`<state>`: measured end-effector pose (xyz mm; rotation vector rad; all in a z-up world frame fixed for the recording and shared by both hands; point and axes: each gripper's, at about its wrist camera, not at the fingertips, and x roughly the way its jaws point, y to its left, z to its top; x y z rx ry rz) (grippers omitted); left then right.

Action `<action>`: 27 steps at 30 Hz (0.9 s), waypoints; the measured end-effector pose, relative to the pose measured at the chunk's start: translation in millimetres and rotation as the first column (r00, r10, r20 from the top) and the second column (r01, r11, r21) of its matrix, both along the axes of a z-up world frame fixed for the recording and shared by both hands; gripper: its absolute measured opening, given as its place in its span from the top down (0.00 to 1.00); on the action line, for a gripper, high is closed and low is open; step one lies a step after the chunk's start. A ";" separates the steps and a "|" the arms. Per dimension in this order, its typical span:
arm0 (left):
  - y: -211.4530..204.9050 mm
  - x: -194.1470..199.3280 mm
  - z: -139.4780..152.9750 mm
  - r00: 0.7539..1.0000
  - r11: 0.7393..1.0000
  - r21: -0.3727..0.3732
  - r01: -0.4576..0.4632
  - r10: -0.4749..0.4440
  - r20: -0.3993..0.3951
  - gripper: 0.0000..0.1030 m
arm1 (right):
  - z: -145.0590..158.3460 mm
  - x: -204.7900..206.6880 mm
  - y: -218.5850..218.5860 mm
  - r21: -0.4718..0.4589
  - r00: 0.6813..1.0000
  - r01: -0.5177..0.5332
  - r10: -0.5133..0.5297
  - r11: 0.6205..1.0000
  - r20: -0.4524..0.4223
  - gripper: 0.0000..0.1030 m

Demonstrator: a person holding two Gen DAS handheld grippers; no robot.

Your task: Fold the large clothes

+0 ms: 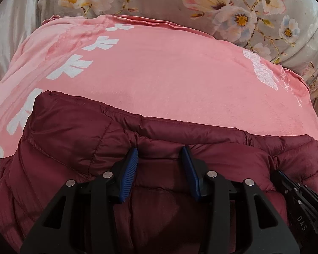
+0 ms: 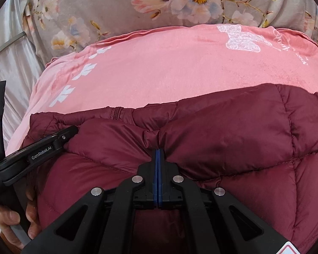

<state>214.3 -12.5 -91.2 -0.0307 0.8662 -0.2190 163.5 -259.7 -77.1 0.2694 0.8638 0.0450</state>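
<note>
A maroon quilted puffer jacket [image 1: 78, 135] lies folded on a pink blanket [image 1: 169, 80]; it also shows in the right wrist view [image 2: 233, 127]. My left gripper [image 1: 160, 153] is open, its blue pads [image 1: 129, 173] resting on the jacket's folded top edge, nothing pinched between them. My right gripper [image 2: 158, 151] is shut on a bunched fold of the jacket near the zipper [image 2: 116, 113]. The left gripper's body [image 2: 42, 146] shows at the left of the right wrist view, close beside the right one.
The pink blanket [image 2: 169, 67] with white prints covers the bed. Beyond it lies a grey floral sheet [image 1: 254, 10], and a silvery satin cloth [image 1: 8, 42] hangs at the left. A hand [image 2: 8, 218] holds the left gripper's handle.
</note>
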 end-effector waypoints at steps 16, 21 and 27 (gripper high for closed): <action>62.5 -8.0 38.7 0.995 0.993 -0.093 -0.075 0.080 0.052 0.62 | 52.1 -69.9 -77.6 -0.053 0.968 0.212 -0.203 0.976 0.147 1.00; 114.2 14.3 33.4 0.979 0.974 -0.099 -0.205 0.206 -0.003 0.63 | 24.3 -64.0 -137.4 0.051 0.936 0.348 -0.350 0.936 0.046 0.97; 129.0 23.3 0.8 0.964 0.960 -0.097 -0.262 0.257 -0.065 0.61 | -4.8 -59.1 -144.2 0.046 0.937 0.350 -0.350 0.936 -0.013 1.00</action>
